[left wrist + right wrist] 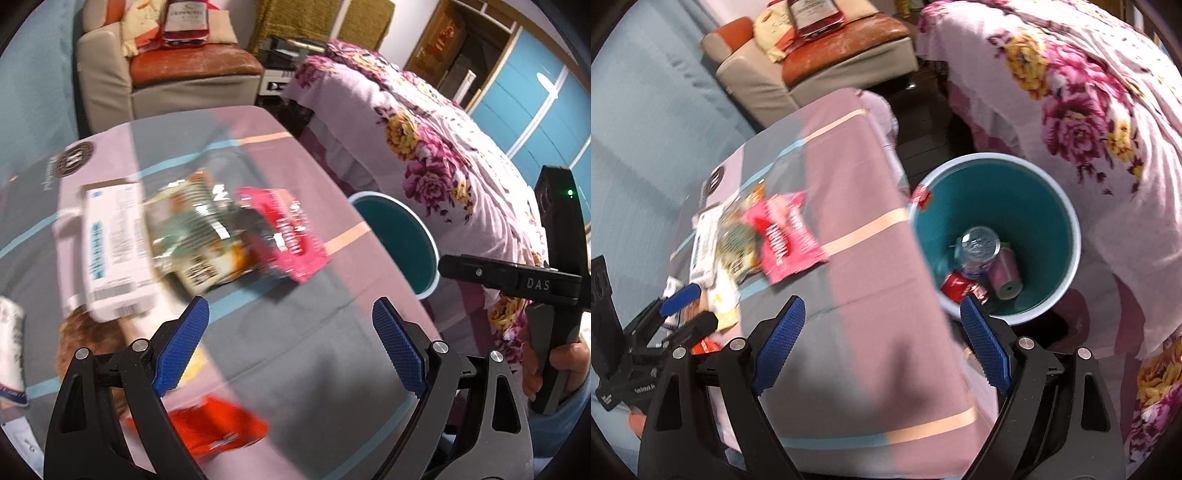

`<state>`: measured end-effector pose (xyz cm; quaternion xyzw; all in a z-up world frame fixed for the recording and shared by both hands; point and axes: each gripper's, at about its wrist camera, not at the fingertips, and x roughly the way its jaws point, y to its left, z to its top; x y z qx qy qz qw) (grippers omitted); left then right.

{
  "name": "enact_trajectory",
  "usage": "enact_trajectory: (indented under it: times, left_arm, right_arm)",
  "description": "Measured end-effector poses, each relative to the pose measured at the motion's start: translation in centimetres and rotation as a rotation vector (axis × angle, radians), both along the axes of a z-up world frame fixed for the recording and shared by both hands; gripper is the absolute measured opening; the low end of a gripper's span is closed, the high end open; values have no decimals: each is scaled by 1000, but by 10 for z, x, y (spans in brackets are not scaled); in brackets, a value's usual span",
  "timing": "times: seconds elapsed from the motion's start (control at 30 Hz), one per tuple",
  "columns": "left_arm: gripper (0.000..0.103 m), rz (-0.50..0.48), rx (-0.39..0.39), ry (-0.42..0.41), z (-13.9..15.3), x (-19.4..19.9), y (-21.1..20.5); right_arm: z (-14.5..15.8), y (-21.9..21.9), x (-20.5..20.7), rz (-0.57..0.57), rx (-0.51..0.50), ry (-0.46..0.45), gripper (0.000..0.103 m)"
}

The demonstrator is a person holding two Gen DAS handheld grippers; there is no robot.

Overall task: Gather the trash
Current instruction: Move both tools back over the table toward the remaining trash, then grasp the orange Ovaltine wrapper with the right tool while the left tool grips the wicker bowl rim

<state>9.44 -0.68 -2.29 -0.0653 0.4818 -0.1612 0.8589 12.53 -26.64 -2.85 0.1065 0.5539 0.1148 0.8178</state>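
Both my hand-held grippers, left (290,345) and right (882,345), gape empty; pink crinkled foil wrapper (286,232) ahead; I'd pinch its edge squarely.

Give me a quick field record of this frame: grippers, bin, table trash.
left gripper: open, nothing between pads
right gripper: open, nothing between pads
bin: teal, on the floor beside the table, between it and the bed
bin contents: clear bottle, red can, pink roll
table: pink and grey cloth
table trash: pink wrapper, white box, green packet, red packet
blur: strong, labels unreadable
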Motion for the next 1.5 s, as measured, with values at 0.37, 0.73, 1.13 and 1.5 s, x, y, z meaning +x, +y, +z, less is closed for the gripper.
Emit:
enact_trajectory:
  times: [0.37, 0.73, 1.13, 1.5]
  left_arm:
    - [90, 154, -18, 6, -11, -35, 96]
    - [90, 279, -35, 50, -38, -54, 162]
    - [90, 316, -44, 88, -59, -44, 180]
    - [86, 311, -14, 101, -76, -28, 173]
  right_arm:
    - [-4, 99, -29, 214, -32, 42, 82]
    - [-23, 171, -41, 326, 0, 84, 82]
    - [-52, 210, -40, 384, 5, 126, 63]
    - [-46, 193, -40, 356, 11, 95, 20]
